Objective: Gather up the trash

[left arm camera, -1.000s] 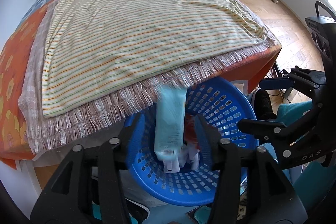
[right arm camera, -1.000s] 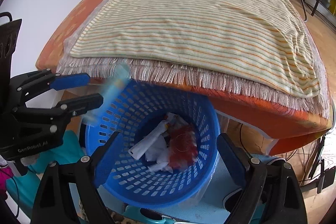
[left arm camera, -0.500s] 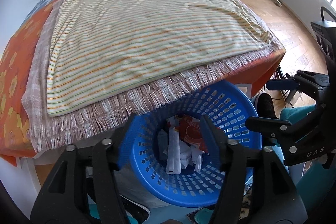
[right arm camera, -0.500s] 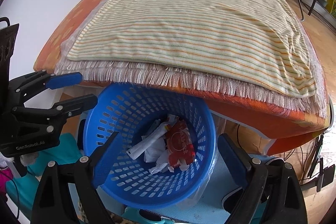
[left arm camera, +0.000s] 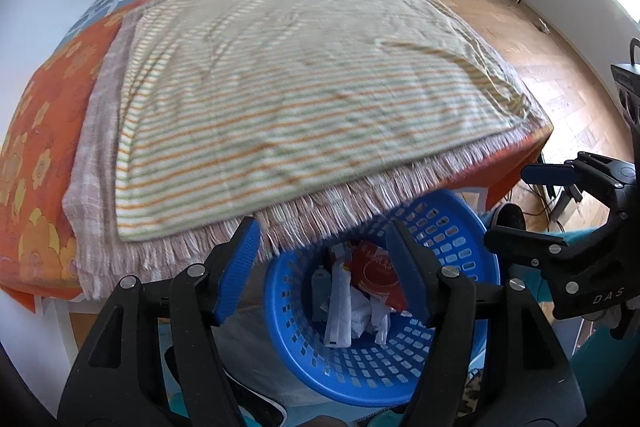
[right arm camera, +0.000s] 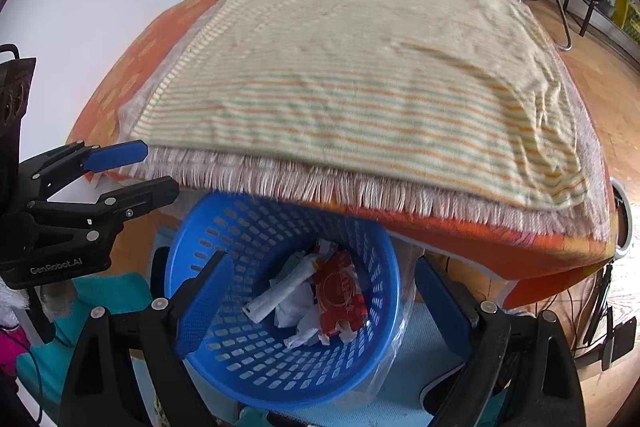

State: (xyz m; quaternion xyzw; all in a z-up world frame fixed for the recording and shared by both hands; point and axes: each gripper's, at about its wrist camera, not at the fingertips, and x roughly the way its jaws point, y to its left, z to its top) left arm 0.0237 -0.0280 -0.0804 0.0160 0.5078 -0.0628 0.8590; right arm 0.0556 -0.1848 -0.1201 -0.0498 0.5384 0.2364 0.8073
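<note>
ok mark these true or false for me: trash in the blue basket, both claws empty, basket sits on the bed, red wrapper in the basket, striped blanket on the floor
1. The blue basket holds trash. True.
2. Both claws are empty. True: nothing sits in the left claw, whose jaws are opening, or the right claw.
3. The basket sits on the bed. False: it stands below the bed's edge.
4. A red wrapper lies in the basket. True.
5. The striped blanket lies on the floor. False: it is spread over the bed.

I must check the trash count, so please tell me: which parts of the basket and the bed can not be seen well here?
- Basket near rim: left wrist view, the fringe hides it.
- Basket bottom: both views, wrappers cover it.
- Tube print: too small.
- Blanket stripes: blurred.
- Bed's underside: out of sight.
</note>
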